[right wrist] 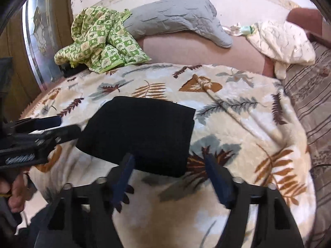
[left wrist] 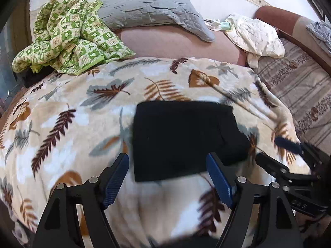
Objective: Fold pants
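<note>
Spread over the bed, a cream blanket printed with brown, grey and orange leaves (left wrist: 62,107) fills most of both views. Above its near part the left gripper (left wrist: 167,177) has its two blue-padded fingers (left wrist: 115,179) standing wide apart with nothing between them but blanket and the near edge of the pants. The right gripper (right wrist: 169,177) is likewise spread wide and empty, its blue pads blurred; it also shows at the right edge of the left wrist view, and the left one shows at the left edge of the right wrist view, with part of a hand (right wrist: 14,190) below it.

Just beyond both sets of fingertips lie the black pants (left wrist: 184,138), folded into a compact, roughly rectangular bundle resting flat on the blanket; whether any pad touches the cloth cannot be told.

Farther back, a crumpled green-and-cream checked quilt (left wrist: 68,39) sits at the blanket's far left corner, partly on a pinkish mattress (left wrist: 175,41). Behind it a grey quilted pillow (left wrist: 153,10) leans against the pale wall. To the right a rumpled cream cloth (left wrist: 256,37) hangs over the edge onto a brown striped cover (left wrist: 300,91). In the right wrist view a wooden door with a shiny panel (right wrist: 39,39) stands at the far left
</note>
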Demonstrator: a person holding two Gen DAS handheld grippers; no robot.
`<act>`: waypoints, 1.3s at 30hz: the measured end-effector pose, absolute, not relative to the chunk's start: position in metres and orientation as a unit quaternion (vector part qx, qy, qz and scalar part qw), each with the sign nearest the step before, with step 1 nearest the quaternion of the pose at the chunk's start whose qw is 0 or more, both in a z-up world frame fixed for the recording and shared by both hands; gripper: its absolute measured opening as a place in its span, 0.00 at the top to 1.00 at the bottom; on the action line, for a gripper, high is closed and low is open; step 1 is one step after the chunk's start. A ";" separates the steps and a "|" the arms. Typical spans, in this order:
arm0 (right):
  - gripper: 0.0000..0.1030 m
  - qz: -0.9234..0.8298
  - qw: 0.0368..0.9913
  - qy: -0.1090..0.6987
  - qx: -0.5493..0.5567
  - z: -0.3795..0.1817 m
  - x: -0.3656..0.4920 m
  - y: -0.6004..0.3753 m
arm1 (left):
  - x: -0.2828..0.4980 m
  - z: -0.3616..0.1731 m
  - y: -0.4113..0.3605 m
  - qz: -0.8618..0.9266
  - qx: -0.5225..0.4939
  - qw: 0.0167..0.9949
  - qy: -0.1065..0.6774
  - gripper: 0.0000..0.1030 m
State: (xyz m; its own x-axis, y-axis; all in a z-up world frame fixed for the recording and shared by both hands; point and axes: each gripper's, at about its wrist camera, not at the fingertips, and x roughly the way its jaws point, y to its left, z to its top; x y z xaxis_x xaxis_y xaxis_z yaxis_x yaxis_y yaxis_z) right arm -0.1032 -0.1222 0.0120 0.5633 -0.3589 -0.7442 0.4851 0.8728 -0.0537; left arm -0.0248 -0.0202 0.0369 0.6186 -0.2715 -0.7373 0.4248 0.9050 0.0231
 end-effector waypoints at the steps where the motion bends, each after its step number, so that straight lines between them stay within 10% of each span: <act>1: 0.24 -0.245 0.879 0.402 0.072 0.011 -0.104 -0.121 | -0.032 0.042 -0.022 -0.195 0.101 0.895 0.389 0.25; 25: 0.24 -0.285 0.863 0.412 0.063 0.004 -0.098 -0.128 | -0.018 0.019 -0.023 -0.185 0.083 0.877 0.436 0.25; 39: 0.24 -0.291 0.866 0.395 0.098 0.009 -0.109 -0.139 | -0.022 0.039 0.002 -0.235 0.074 0.890 0.383 0.01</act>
State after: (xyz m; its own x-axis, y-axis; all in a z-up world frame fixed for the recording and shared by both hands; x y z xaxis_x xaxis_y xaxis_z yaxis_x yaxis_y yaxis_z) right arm -0.1085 -0.1392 0.0087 0.5175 -0.4271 -0.7415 0.5816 0.8112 -0.0613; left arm -0.0222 0.0021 0.0387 0.5952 -0.3622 -0.7173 0.4752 0.8785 -0.0492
